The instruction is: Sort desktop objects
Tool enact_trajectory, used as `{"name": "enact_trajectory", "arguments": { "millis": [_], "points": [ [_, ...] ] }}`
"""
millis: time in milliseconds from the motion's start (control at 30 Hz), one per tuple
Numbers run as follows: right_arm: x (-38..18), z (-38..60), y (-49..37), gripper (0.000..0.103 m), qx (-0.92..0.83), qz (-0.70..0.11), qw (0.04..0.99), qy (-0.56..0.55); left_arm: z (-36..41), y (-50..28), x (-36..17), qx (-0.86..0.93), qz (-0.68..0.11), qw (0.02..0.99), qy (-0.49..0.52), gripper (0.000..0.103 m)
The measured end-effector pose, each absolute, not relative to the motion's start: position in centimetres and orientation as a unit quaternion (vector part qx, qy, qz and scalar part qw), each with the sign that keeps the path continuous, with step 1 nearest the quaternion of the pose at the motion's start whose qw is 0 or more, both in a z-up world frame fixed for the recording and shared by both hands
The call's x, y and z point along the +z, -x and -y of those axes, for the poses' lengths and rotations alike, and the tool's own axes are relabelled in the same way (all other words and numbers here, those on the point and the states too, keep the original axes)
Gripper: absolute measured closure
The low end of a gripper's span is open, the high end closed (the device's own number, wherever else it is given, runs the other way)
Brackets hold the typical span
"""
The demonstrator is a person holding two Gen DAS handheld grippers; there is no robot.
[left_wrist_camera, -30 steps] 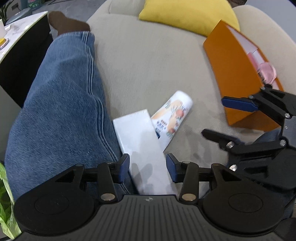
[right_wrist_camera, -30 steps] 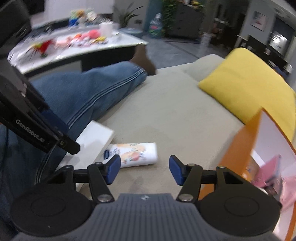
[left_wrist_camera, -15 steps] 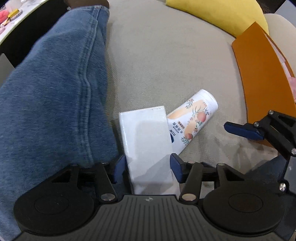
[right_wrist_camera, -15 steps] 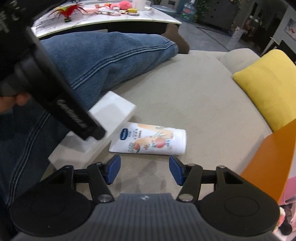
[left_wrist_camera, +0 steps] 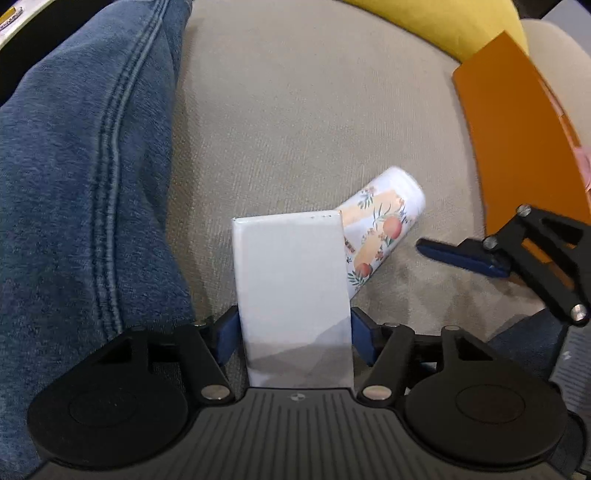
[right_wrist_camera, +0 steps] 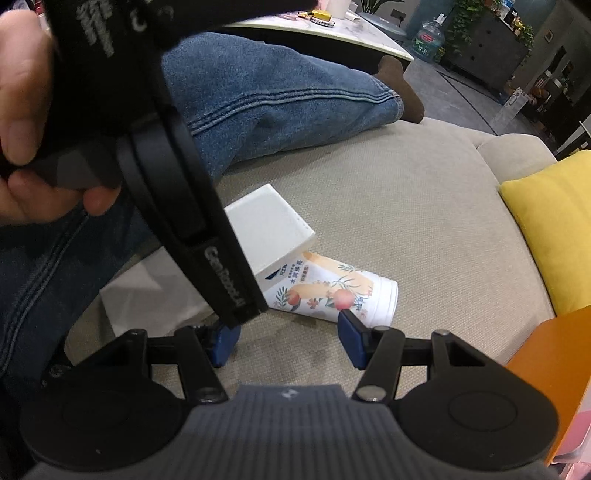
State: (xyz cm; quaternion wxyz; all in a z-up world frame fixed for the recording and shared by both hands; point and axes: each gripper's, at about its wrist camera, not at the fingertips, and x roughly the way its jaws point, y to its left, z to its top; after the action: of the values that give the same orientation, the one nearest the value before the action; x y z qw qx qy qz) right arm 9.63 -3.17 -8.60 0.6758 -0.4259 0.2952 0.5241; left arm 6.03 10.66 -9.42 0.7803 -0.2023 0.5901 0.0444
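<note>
The left tongs are seen at the near end of the white box, one blue pad set against each long side, so the box is judged to be clamped, or all but clamped, between them; whether full pressure is on cannot be told. The box lies flat on the beige sofa cushion, close beside a denim-clad leg, and its far corner overlaps the printed tube, which lies on its side just behind and to the right of it. In the right wrist view the box is partly hidden by the body of the left tool, and the tube is shown with its lower end tucked under the box

The right tongs are held apart, with nothing between the pads, just short of the tube; one pad is seen in front of the tube's cap end. Further right an orange container is stood on the cushion, something pink being partly visible inside it, and beyond that a yellow pillow is propped. A desk with small items is seen in the far background

The step in hand is judged to be the pickup of the box by the left tool. A firm closing and a straight lift are called for next, so that the tube is not dragged along; the orange container is the likely destination, though this is only presumed. The tube is left to be taken afterwards by the right tool
</note>
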Motion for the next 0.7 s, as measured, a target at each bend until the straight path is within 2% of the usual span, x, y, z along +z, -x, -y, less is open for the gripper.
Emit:
{"name": "enact_trajectory", "arguments": {
  "millis": [333, 600, 700],
  "points": [
    [-9.9, 1.0, -7.4, 0.043, 0.535, -0.254, 0.651, 0.474, -13.2, -3.7, -4.5, 0.075, -0.518, 0.835, 0.167, 0.032],
    [-13.0, -0.1, -5.2, 0.041, 0.5, -0.179, 0.619, 0.579, -14.6, -3.6, -4.3, 0.07, -0.513, 0.834, 0.192, 0.032],
    [-13.7, 0.0, -3.9, 0.046, 0.494, -0.152, 0.607, 0.604, -14.7, -3.4, -4.4, 0.068, -0.512, 0.835, 0.193, 0.032]
  ]
}}
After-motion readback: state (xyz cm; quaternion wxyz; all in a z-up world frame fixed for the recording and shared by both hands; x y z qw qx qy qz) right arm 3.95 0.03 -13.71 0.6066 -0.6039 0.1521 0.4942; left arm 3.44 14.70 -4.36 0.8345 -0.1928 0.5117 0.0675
